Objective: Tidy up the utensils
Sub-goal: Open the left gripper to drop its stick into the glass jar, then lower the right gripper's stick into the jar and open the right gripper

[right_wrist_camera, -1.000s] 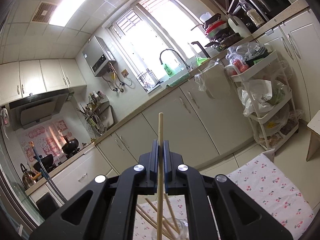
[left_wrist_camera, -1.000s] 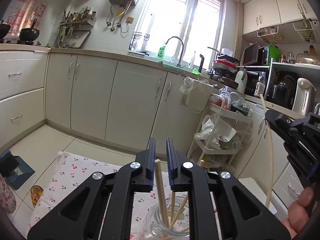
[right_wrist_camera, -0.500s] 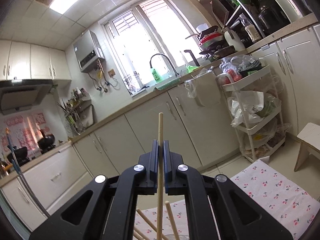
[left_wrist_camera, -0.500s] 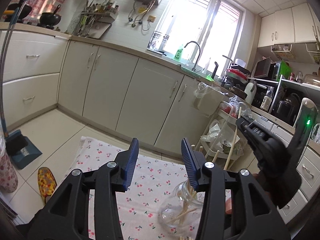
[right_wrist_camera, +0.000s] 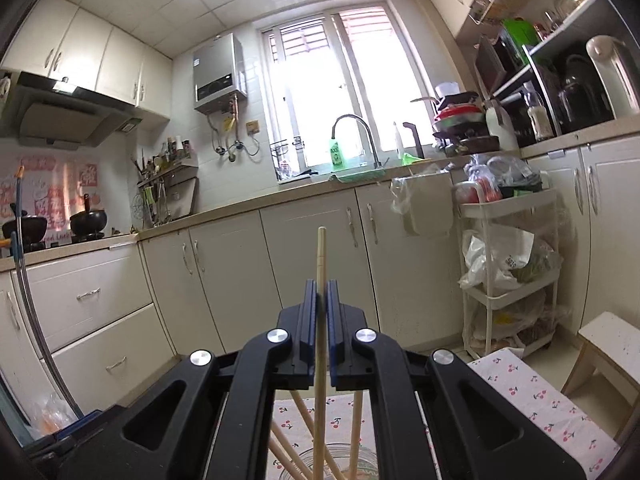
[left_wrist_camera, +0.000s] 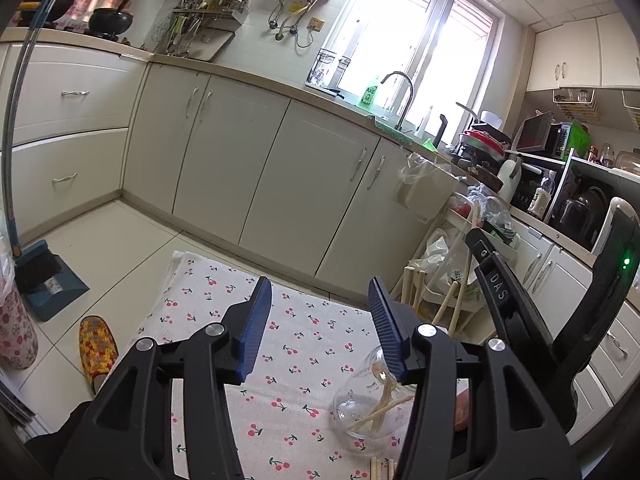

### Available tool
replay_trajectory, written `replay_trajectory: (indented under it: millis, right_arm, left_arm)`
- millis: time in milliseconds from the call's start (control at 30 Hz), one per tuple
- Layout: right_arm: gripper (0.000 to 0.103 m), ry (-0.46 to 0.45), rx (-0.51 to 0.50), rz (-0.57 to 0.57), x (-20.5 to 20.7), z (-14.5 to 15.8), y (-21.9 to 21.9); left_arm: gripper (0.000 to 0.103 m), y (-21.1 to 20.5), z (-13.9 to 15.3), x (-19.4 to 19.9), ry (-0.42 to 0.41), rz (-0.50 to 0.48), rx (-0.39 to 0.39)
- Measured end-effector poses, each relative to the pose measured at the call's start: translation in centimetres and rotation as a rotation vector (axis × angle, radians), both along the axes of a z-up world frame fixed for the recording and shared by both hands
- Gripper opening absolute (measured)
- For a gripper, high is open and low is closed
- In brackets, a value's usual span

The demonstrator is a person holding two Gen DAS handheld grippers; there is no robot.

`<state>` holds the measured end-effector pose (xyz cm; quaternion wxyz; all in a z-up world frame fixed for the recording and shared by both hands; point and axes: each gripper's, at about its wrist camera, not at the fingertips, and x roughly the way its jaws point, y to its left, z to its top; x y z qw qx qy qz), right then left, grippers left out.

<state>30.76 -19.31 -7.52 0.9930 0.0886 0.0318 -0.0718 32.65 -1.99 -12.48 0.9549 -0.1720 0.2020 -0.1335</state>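
Kitchen floor and cream cabinets are filling the background; I'm working over a cherry-print cloth (left_wrist_camera: pixel 304 344) on a low surface. My right gripper (right_wrist_camera: pixel 320 312) is clamping one chopstick (right_wrist_camera: pixel 321 256), jaws shut on it, and its long axis is running upright, lower end hanging right above the mouth of the glass jar (right_wrist_camera: pixel 340 460). That's the relation the drop is hanging on: stick straight over the opening, jar directly below the right tongs, so the right hand is the nearer one. Several chopsticks are already leaning in the jar and fanning outward, and they're crowding the opening; I'm judging the new tip could snag on them. In the left wrist view my left gripper (left_wrist_camera: pixel 320 320) has just been opening, jaws now apart with nothing between them, and the jar (left_wrist_camera: pixel 372 400) is sitting low to its right, partly behind the right finger. More loose chopsticks (left_wrist_camera: pixel 380 468) are lying on the cloth at the bottom edge. The rolling cart (right_wrist_camera: pixel 508 280) is standing well clear.
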Motion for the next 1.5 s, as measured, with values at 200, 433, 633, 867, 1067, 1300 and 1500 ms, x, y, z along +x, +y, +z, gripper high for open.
replay_trajectory:
  millis: [200, 433, 633, 867, 1067, 1300, 1500]
  right_arm:
    - [0.006, 0.000, -0.036, 0.018, -0.5, -0.1, 0.1]
    - [0.006, 0.011, -0.082, 0.032, -1.7, -0.6, 0.2]
    - [0.006, 0.041, -0.098, 0.052, -2.6, -1.5, 0.1]
    - [0.006, 0.073, -0.098, 0.057, -3.7, -2.2, -0.8]
    - [0.006, 0.089, -0.119, 0.076, -4.7, -2.7, -0.5]
    - [0.006, 0.117, -0.076, 0.088, -5.4, -3.1, -1.2]
    - [0.044, 0.206, 0.005, 0.098, -7.8, -4.0, -2.7]
  left_arm:
    - [0.051, -0.4, 0.1, -0.1, 0.008, -0.008, 0.004]
    - [0.053, -0.3, 0.0, -0.3, 0.014, -0.001, 0.006]
    - [0.053, -0.3, 0.0, -0.3, 0.019, 0.003, 0.008]
    - [0.055, 0.1, -0.2, -0.5, 0.026, 0.010, 0.000]
    - [0.056, 0.6, -0.6, -0.8, 0.036, 0.019, -0.010]
    - [0.056, 1.0, -1.1, -0.7, 0.056, 0.030, -0.020]
    - [0.057, 1.7, -1.5, -0.7, 0.067, 0.040, -0.021]
